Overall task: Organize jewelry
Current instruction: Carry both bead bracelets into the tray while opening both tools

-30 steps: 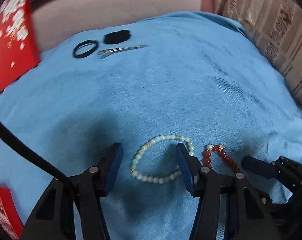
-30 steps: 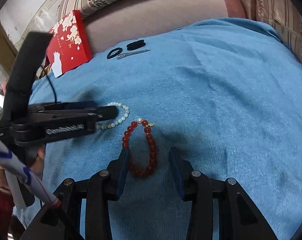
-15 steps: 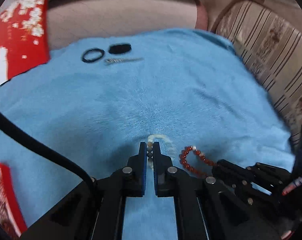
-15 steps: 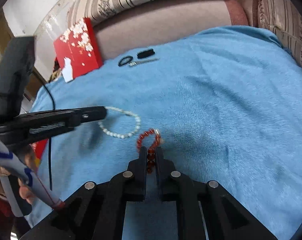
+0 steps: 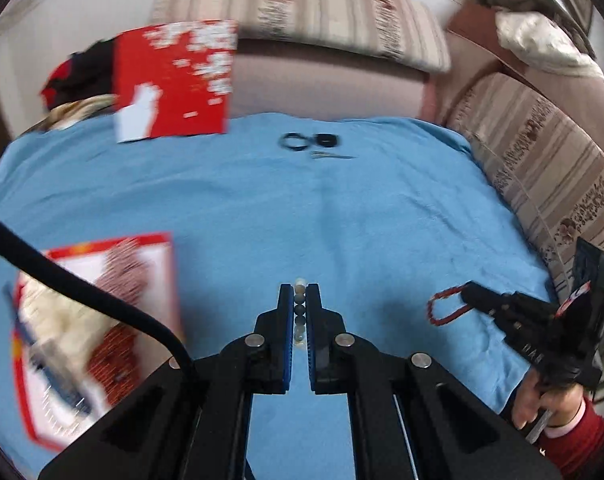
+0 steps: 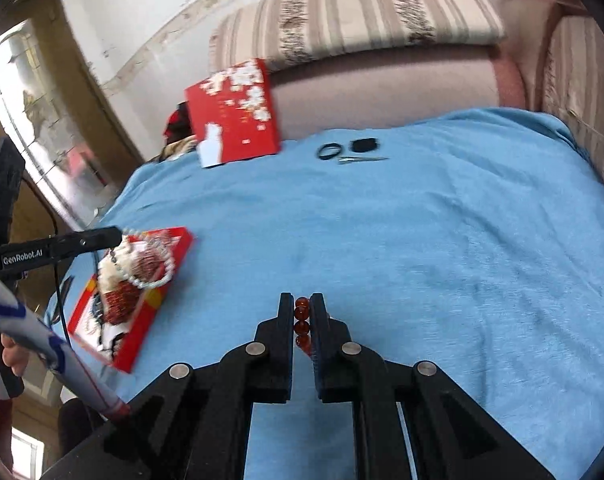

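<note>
Pearl bracelet point(image 5: 300, 308) pinched between the closed fingers of the left gripper point(image 5: 300, 298), its loop dangling over the open red box point(image 6: 130, 292) as seen from the right wrist. Red bead bracelet point(image 6: 302, 326) clamped likewise in the right gripper point(image 6: 302, 312), above the blue towel point(image 6: 421, 240). Far ahead of both: black hair tie point(image 6: 329, 151), what looks like a dark scrunchie point(image 6: 364, 145) (blurred), metal clip point(image 6: 361, 159), upright red lid point(image 6: 234, 116).

A light-blue terry blanket point(image 6: 421, 240) covers the sofa seat. Near its far edge lie a black hair tie point(image 6: 329, 151), a black fabric scrunchie point(image 6: 363, 145) and a silver hair clip point(image 6: 361, 159); an open red box point(image 6: 150, 308) sits at its left edge.
</note>
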A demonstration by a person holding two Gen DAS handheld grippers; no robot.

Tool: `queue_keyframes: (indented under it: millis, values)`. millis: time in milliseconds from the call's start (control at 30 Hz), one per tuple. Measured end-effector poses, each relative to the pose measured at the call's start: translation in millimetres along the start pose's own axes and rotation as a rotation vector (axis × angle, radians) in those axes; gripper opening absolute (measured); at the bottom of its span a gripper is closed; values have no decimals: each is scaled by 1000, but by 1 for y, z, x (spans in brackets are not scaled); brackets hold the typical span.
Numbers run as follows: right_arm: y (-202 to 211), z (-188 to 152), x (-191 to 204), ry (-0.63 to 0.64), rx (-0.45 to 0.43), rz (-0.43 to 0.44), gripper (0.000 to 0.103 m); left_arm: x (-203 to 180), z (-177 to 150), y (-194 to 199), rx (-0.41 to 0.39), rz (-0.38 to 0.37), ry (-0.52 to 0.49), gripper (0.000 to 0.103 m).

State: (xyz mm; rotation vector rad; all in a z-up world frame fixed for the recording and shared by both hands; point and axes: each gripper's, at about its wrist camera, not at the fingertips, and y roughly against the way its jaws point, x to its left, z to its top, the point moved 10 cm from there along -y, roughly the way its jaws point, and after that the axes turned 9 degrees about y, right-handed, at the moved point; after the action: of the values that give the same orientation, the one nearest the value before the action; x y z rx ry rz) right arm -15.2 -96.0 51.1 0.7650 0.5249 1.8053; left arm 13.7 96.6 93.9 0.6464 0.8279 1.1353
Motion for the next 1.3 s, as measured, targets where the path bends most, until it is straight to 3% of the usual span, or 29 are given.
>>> queue_keyframes:
  millis: [267,567,833,1033,1100,1200,1300]
  values:
    - [-24,12,80,100,27,80,8,118,-40,39,-12,103,169,5]
    - [-67,24,176,214,87,171,8,203,-79,53,-23,153,303,5]
    - [-130,50,248,220,148,246,8,259,-110,30,17,187,412,5]
    - [-201,36,246,256,265,150,9,272,-114,25,2,188,443,5]
    - [-205,32,231,248,272,116,11,271,-113,26,-4,184,437,13]
    - [-195,34,209,174,233,113,37,266,-108,31,-22,186,413,32]
    - [-198,29,200,169,241,87,37,257,-103,43,-55,201,381,36]
